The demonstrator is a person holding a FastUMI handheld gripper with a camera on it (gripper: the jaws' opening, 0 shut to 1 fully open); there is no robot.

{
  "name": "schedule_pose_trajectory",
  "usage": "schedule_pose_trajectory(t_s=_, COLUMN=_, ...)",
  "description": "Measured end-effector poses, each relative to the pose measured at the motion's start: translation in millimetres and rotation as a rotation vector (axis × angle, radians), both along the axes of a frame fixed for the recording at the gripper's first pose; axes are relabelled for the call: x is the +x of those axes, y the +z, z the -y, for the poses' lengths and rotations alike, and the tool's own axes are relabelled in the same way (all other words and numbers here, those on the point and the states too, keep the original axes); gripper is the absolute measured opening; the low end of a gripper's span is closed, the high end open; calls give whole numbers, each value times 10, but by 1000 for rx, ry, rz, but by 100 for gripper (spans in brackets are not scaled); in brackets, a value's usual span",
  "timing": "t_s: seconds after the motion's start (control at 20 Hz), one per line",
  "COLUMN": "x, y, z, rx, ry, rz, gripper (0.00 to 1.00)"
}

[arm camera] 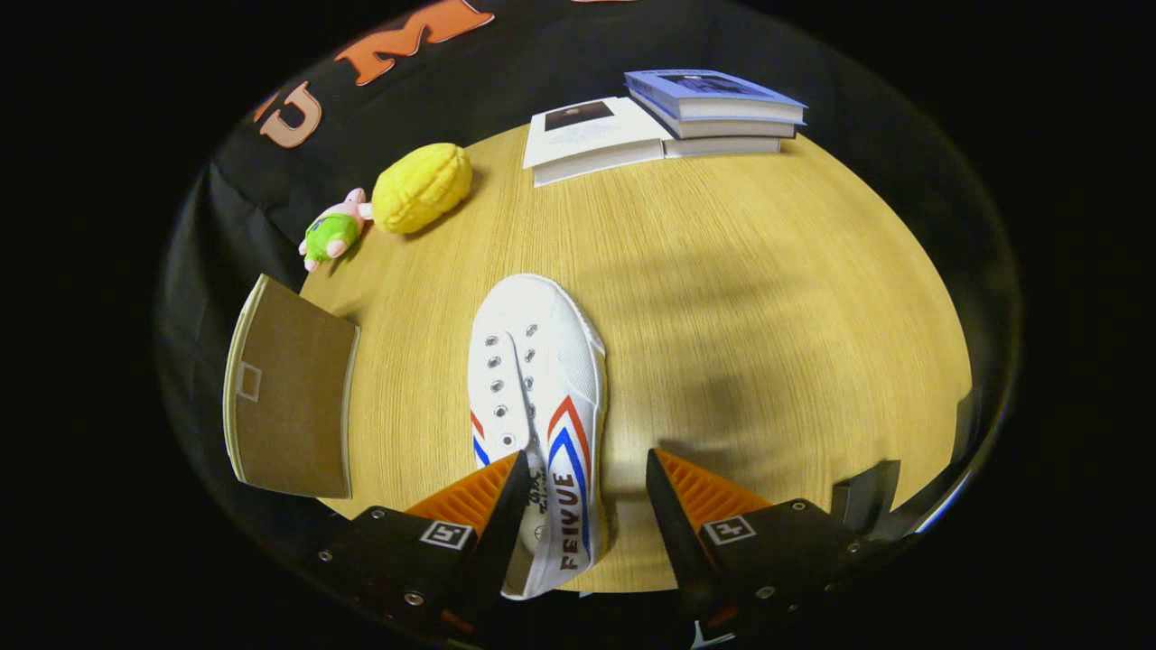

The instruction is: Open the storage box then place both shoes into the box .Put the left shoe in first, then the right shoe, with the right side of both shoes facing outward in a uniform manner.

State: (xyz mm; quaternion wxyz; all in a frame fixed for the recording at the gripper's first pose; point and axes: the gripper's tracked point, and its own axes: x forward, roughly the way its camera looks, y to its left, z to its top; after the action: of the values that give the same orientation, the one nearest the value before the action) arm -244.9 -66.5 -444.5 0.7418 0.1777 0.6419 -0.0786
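A white canvas shoe (540, 379) with red and blue chevron stripes lies on the wooden table (768, 316), toe pointing away from me. Its heel end sits between my fingers. My gripper (587, 478) is open: the left orange finger (483, 492) overlaps the shoe's opening near the heel, and the right finger (691, 492) stands apart from the shoe's side with a gap of bare table. A brown cardboard panel (289, 397), the storage box's lid or flap, lies to the left of the shoe at the table's edge.
A yellow corn-shaped plush (422, 187) and a small pink and green plush toy (332, 231) lie at the far left. Books (668, 117) are stacked at the far edge. Bare table spreads to the right of the shoe.
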Motion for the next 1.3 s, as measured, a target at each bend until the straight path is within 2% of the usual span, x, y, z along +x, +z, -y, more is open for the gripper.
schedule_pose_trajectory(t_s=0.15, x=-22, y=-105, z=-94, rx=25, ry=-2, rz=-26, gripper=69)
schedule_pose_trajectory(t_s=0.2, x=-49, y=-119, z=-196, rx=52, ry=1, rz=-40, gripper=59)
schedule_pose_trajectory(t_s=0.3, x=-49, y=-148, z=-157, rx=16, ry=32, rz=-40, gripper=47)
schedule_pose_trajectory(t_s=0.35, x=-57, y=-112, z=-143, rx=11, ry=32, rz=-36, gripper=46)
schedule_pose_trajectory(t_s=0.45, x=-47, y=-90, z=-99, rx=37, ry=-50, rz=-52, gripper=39)
schedule_pose_trajectory(t_s=0.5, x=-60, y=-102, z=-123, rx=80, ry=-89, rz=-65, gripper=28)
schedule_pose_trajectory(t_s=0.6, x=-87, y=-72, z=-188, rx=144, ry=-154, rz=-62, gripper=21)
schedule_pose_trajectory(t_s=0.7, x=-88, y=-5, z=-191, rx=136, ry=-164, rz=-59, gripper=16)
schedule_pose_trajectory(t_s=0.8, x=-38, y=101, z=-296, rx=140, ry=-142, rz=-42, gripper=16)
schedule_pose_trajectory(t_s=1.05, x=368, y=569, z=-679, rx=229, ry=-122, rz=39, gripper=16)
schedule_pose_trajectory(t_s=1.3, x=805, y=1199, z=-1156, rx=300, ry=-36, rz=145, gripper=16)
